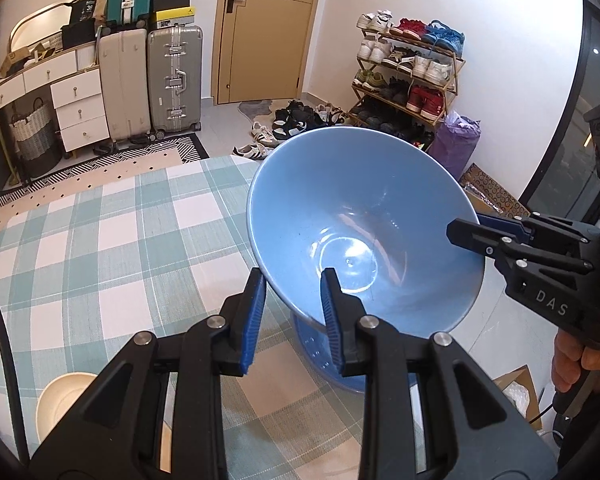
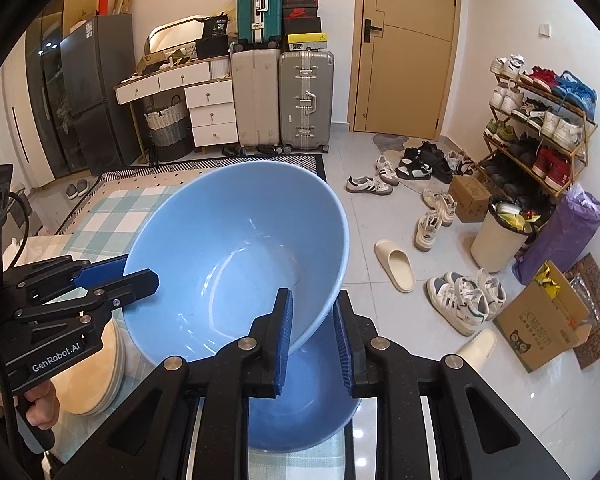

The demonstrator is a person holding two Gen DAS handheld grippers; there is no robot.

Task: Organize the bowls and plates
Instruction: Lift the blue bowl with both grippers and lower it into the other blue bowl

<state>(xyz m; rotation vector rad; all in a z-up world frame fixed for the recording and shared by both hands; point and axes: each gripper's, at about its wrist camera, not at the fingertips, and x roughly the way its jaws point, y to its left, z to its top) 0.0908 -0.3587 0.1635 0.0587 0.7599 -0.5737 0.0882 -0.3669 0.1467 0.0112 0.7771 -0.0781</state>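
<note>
A light blue bowl (image 1: 360, 208) (image 2: 236, 248) hangs tilted above the plaid tablecloth (image 1: 120, 240), held at opposite sides of its rim. My left gripper (image 1: 292, 280) is shut on the near rim, one pad inside the bowl and one outside; in the right wrist view it (image 2: 140, 276) reaches in from the left. My right gripper (image 2: 314, 296) is shut on the other side of the rim, and the left wrist view shows it (image 1: 466, 232) at the right. Under the held bowl a darker blue bowl (image 1: 320, 348) (image 2: 300, 412) sits at the table's edge.
A cream bowl (image 1: 60, 400) and a stack of cream plates (image 2: 88, 376) sit on the table to the left. Right of the table the floor holds scattered shoes (image 2: 460, 296), a slipper (image 2: 396, 266), a bin (image 2: 500, 236), cardboard boxes (image 2: 548, 320) and a shoe rack (image 2: 540, 128).
</note>
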